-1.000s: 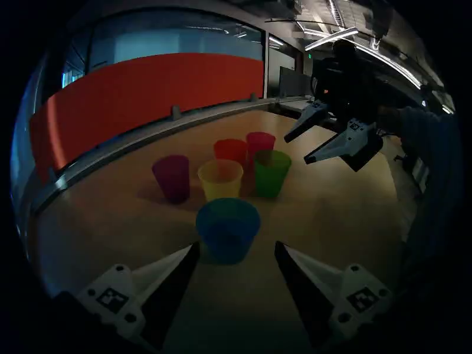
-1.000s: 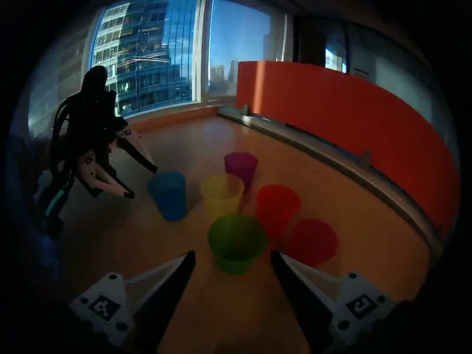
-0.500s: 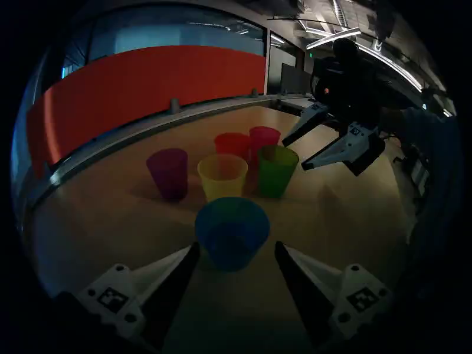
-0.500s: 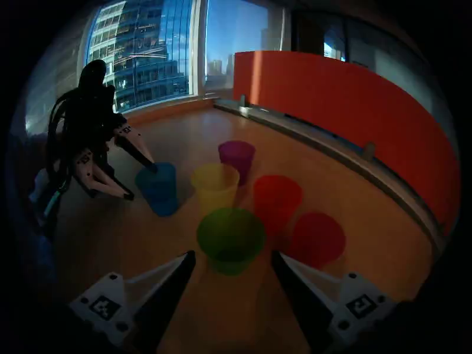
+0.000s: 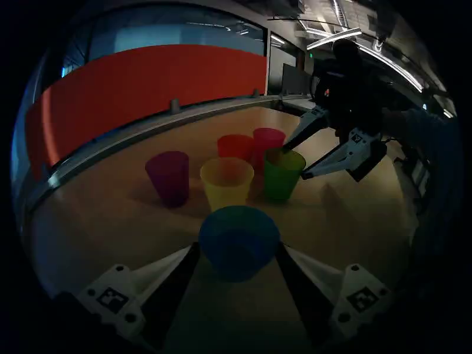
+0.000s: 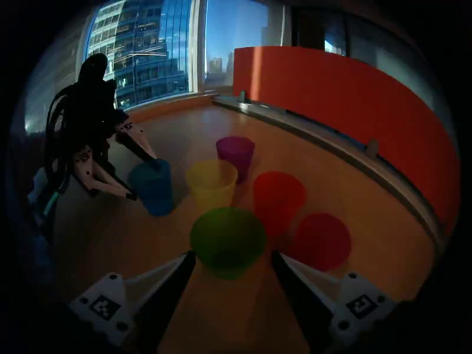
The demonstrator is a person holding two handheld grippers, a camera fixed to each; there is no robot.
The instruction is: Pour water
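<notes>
Several coloured plastic cups stand close together on a wooden table point(image 5: 106, 218). The blue cup point(image 5: 239, 248) stands upright between the tips of my left gripper point(image 5: 236, 246), which is open and straddles it. The right gripper view has the same blue cup point(image 6: 152, 187) inside the left gripper point(image 6: 144, 178). My right gripper point(image 6: 232, 255) is open with the green cup point(image 6: 227, 242) between its fingertips. From the left gripper view, the right gripper point(image 5: 294, 163) flanks the green cup point(image 5: 283, 174). I cannot tell whether any cup holds water.
A yellow cup point(image 5: 226, 182), a purple cup point(image 5: 168, 177), a red cup point(image 5: 235, 146) and a magenta cup point(image 5: 268, 141) stand behind the blue one. An orange wall panel point(image 5: 147, 82) and a rail point(image 6: 354, 162) run along the table's far edge. A person's sleeve point(image 5: 425, 135) holds the right gripper.
Both grippers have moved forward. The blue cup now sits between the left fingertips and the green cup between the right fingertips. The cups have not moved.
</notes>
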